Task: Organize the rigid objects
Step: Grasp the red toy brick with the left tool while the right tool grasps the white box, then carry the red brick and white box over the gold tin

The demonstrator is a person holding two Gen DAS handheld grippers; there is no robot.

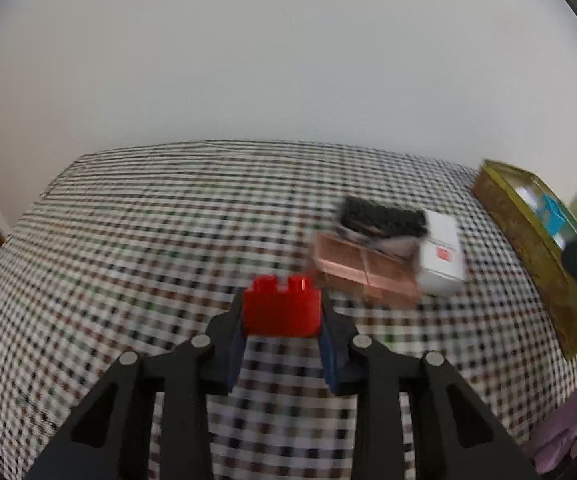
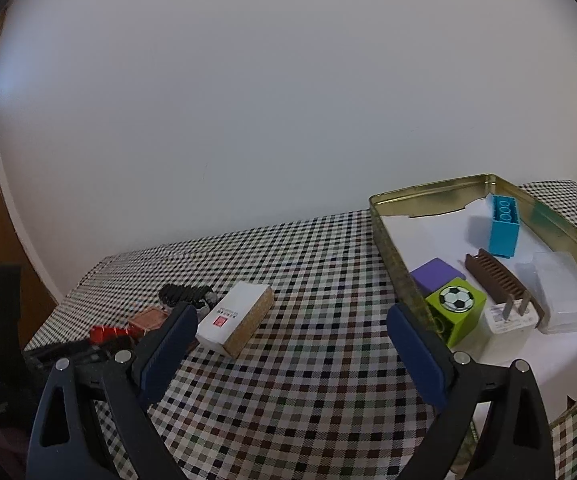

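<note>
The left gripper [image 1: 281, 320] is clenched on a red building brick [image 1: 281, 309], its blue pads pressing the brick's two ends, studs up, just above the checked tablecloth [image 1: 148, 240]. The right gripper [image 2: 292, 344] is released, its jaws standing wide with only bare cloth between them.

Beyond the red brick and to its right lies a small cluster: a copper-coloured flat case [image 1: 364, 270], a black ribbed piece [image 1: 382, 216] at its far side, and a white box [image 1: 442, 258] touching both. The left wrist view is smeared, so whether the black piece rests on the copper case or just behind it I cannot tell. In the right wrist view the white box [image 2: 234, 318] shows a cork-like end and a small red square mark under a line of print too small to read.

At the right stands an open gold tin [image 2: 388, 236], lined white, holding a blue brick [image 2: 504, 226] on end, a brown comb [image 2: 494, 278], a purple cube [image 2: 436, 274], a green cube with a football sticker [image 2: 456, 308], a white plug adapter [image 2: 506, 322] with prongs up, and a clear plastic box [image 2: 560, 296].

Between the cluster and the tin's near wall a broad strip of cloth lies open. The table's far edge meets a plain pale wall; its left edge drops beside brown woodwork.
</note>
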